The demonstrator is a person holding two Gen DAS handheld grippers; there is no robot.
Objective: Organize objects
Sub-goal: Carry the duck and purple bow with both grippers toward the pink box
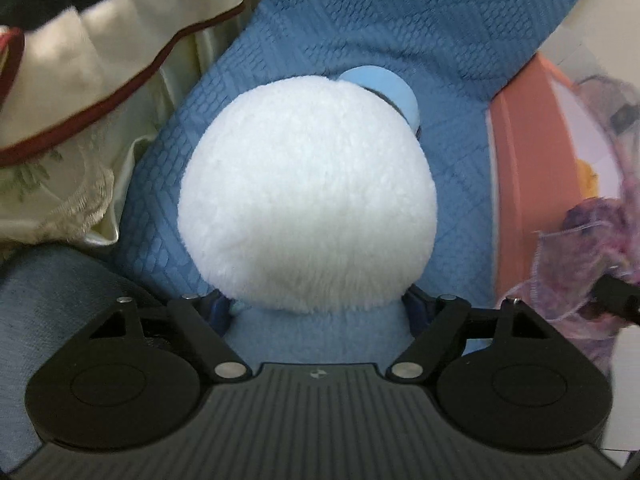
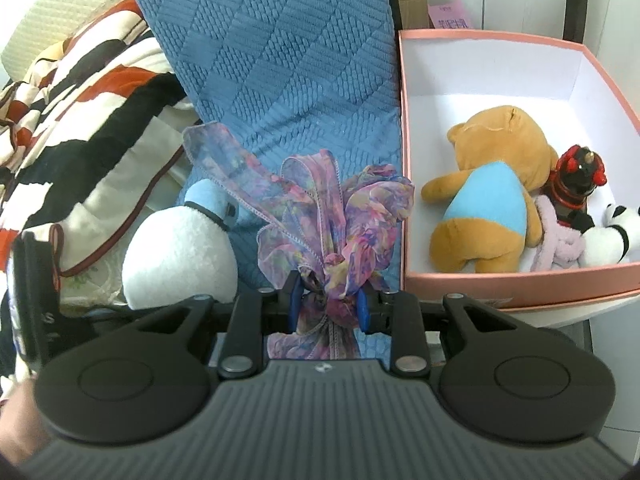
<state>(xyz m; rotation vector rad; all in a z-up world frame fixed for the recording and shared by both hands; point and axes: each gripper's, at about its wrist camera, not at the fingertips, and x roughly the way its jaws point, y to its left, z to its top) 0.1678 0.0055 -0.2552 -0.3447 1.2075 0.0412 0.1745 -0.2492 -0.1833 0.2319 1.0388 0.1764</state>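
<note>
My left gripper [image 1: 316, 304] is shut on a white and light-blue plush toy [image 1: 308, 196], which fills the middle of the left wrist view; the fingers are mostly hidden by it. The same plush [image 2: 180, 256] shows at the left in the right wrist view. My right gripper [image 2: 329, 308] is shut on a purple-pink sheer scarf [image 2: 320, 216], bunched and held above the blue quilted bedspread [image 2: 288, 64]. The scarf [image 1: 592, 248] also shows at the right edge of the left wrist view. A pink box [image 2: 516, 284] stands to the right.
The pink box holds a brown bear with blue belly [image 2: 488, 200], a black and red figure [image 2: 576, 184], a pink plush [image 2: 560, 236] and a panda [image 2: 612, 236]. A striped blanket [image 2: 72, 120] and cream frilled bedding [image 1: 80, 92] lie to the left. The box also appears in the left wrist view [image 1: 516, 184].
</note>
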